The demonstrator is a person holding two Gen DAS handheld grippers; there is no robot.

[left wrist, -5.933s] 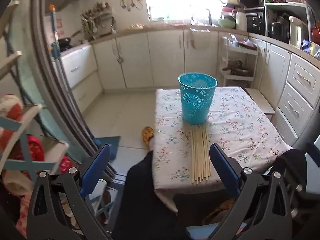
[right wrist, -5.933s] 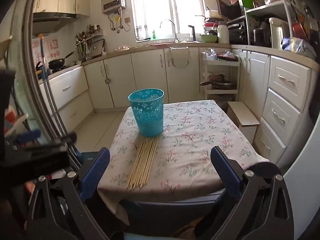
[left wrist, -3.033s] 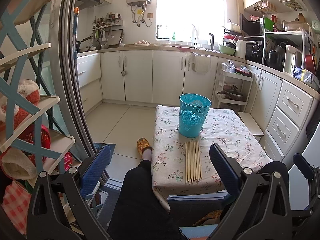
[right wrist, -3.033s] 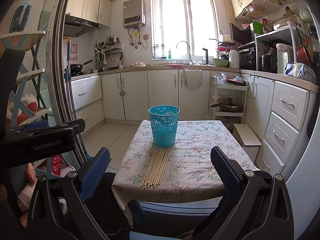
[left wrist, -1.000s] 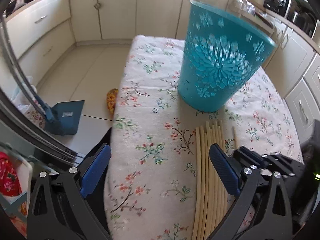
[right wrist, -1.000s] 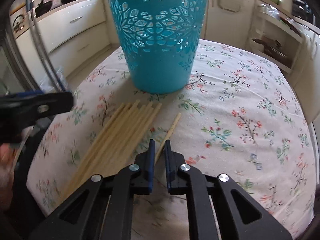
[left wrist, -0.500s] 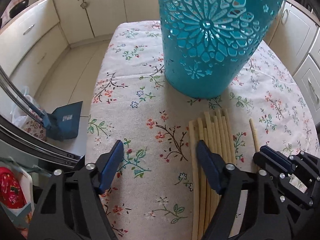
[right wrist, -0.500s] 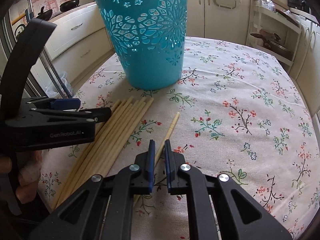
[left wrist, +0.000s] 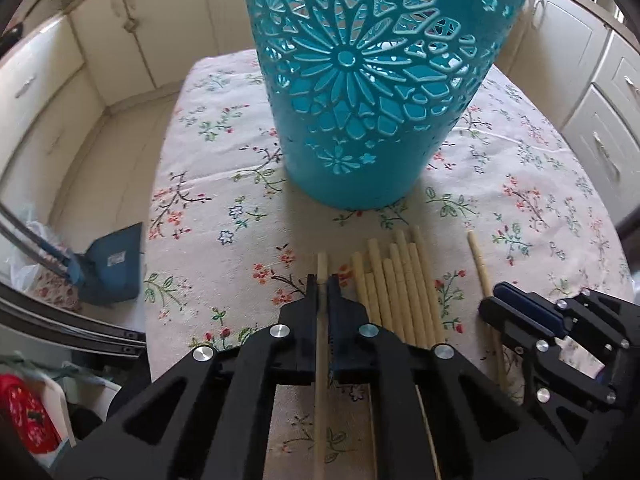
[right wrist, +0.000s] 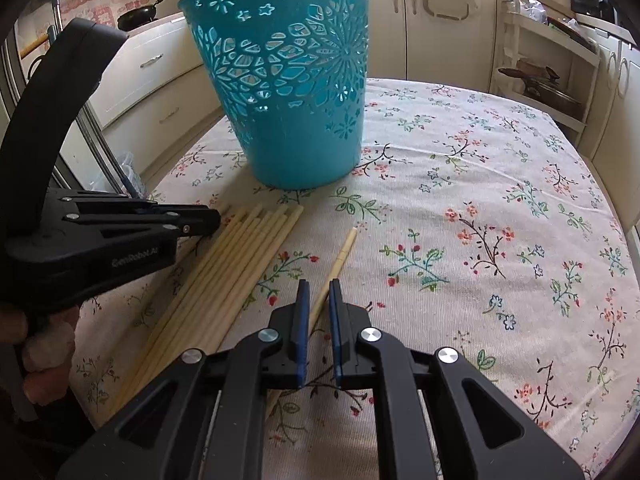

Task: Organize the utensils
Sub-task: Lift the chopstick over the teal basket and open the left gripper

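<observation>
A teal cut-out basket (left wrist: 368, 80) (right wrist: 288, 80) stands on the floral tablecloth (left wrist: 224, 216) (right wrist: 500, 208). Several pale chopsticks (left wrist: 396, 280) (right wrist: 244, 248) lie in a bundle in front of it. My left gripper (left wrist: 322, 280) is shut on one chopstick (left wrist: 321, 264) at the bundle's left side; it also shows in the right wrist view (right wrist: 208, 220). My right gripper (right wrist: 317, 286) is nearly shut around a single chopstick (right wrist: 342, 258) lying apart to the right of the bundle; it also shows in the left wrist view (left wrist: 504, 300).
Cream kitchen cabinets (right wrist: 440, 20) ring the table. A blue dustpan (left wrist: 108, 268) lies on the floor left of the table. A white rack with a pan (right wrist: 548, 80) stands at the back right.
My left gripper has closed from wide open onto the leftmost chopstick and moved nearer the basket. My right gripper stays around the single chopstick, which has not moved.
</observation>
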